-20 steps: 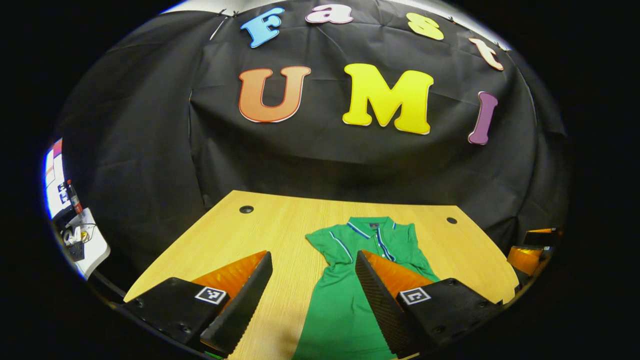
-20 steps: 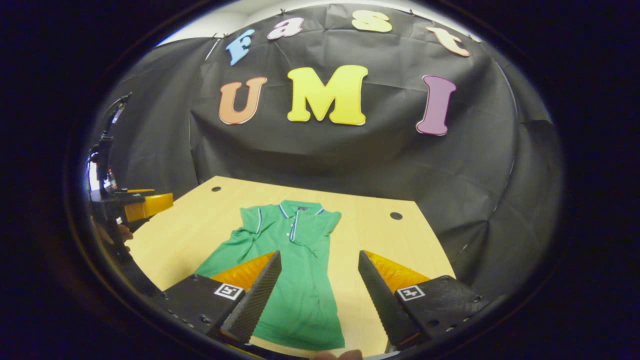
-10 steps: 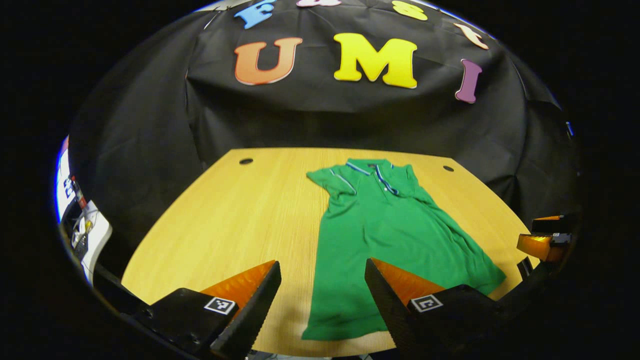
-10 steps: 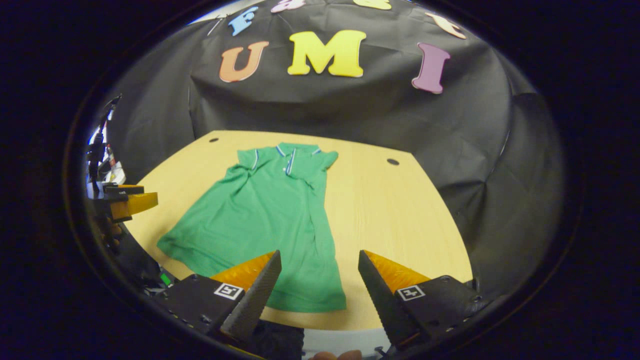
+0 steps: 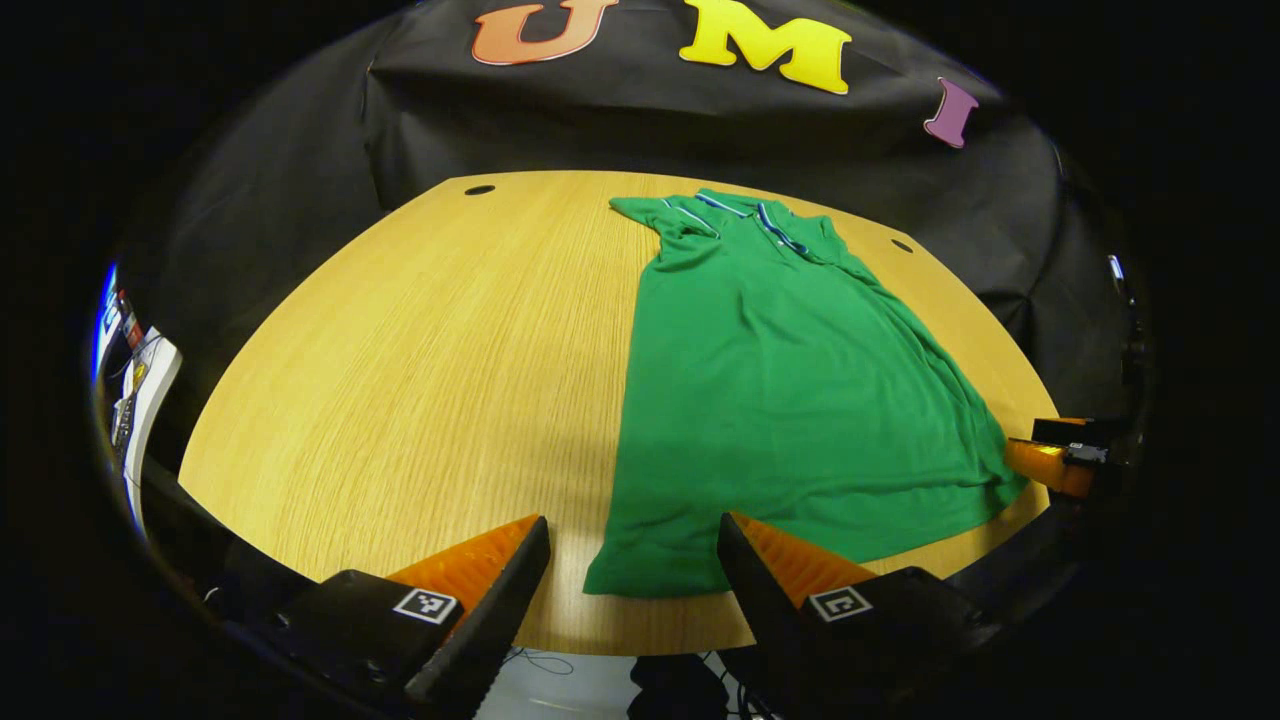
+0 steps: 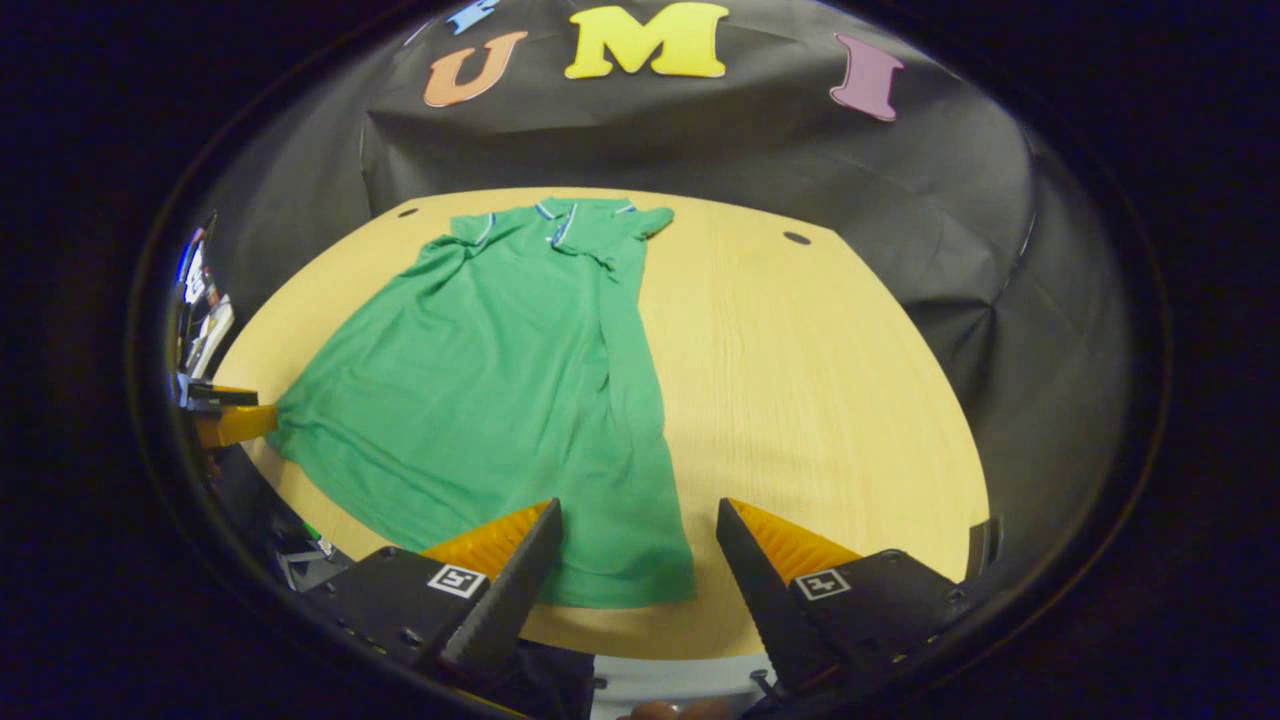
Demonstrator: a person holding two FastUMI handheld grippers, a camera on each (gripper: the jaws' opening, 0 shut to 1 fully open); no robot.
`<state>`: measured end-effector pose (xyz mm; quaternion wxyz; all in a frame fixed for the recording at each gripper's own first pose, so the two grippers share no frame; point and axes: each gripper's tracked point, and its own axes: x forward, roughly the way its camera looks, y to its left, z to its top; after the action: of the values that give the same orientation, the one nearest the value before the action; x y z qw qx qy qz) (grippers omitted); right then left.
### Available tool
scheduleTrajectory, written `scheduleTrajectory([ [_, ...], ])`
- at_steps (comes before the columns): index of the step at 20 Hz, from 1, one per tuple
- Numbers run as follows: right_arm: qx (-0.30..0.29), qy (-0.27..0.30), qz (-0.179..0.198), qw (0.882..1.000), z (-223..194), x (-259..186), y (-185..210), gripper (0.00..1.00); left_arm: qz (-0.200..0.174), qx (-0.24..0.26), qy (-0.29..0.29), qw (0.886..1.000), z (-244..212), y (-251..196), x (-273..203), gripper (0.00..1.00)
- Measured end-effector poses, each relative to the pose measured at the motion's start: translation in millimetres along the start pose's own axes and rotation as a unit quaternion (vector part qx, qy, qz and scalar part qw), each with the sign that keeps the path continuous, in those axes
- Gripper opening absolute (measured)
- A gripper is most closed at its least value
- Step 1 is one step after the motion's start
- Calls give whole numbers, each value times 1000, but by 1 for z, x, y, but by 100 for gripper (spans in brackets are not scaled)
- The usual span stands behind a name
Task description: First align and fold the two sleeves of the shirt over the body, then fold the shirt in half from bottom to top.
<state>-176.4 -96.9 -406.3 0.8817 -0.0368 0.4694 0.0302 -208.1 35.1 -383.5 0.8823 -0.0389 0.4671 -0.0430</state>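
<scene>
The wooden surface (image 5: 420, 340) now fills far more of both views than a second ago, and the green shirt (image 5: 790, 390) lies flat on it, collar toward the booth wall, hem at the near edge. Your left gripper (image 5: 633, 590) and right gripper (image 6: 637, 575) have pulled back to that edge, hovering over the hem corners. Both pairs of fingers are spread apart, holding nothing.
</scene>
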Motion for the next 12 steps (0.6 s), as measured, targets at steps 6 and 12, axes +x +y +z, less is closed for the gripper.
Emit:
scheduleTrajectory([
  [6, -4, 19, 17, 1000, -9, 9, 1, 95, 10, 45, 15, 999, -8, -1, 9, 100],
  [12, 25, 20, 43, 999, -16, 9, 11, 86, 25, 31, 24, 999, -12, -10, 5, 100],
])
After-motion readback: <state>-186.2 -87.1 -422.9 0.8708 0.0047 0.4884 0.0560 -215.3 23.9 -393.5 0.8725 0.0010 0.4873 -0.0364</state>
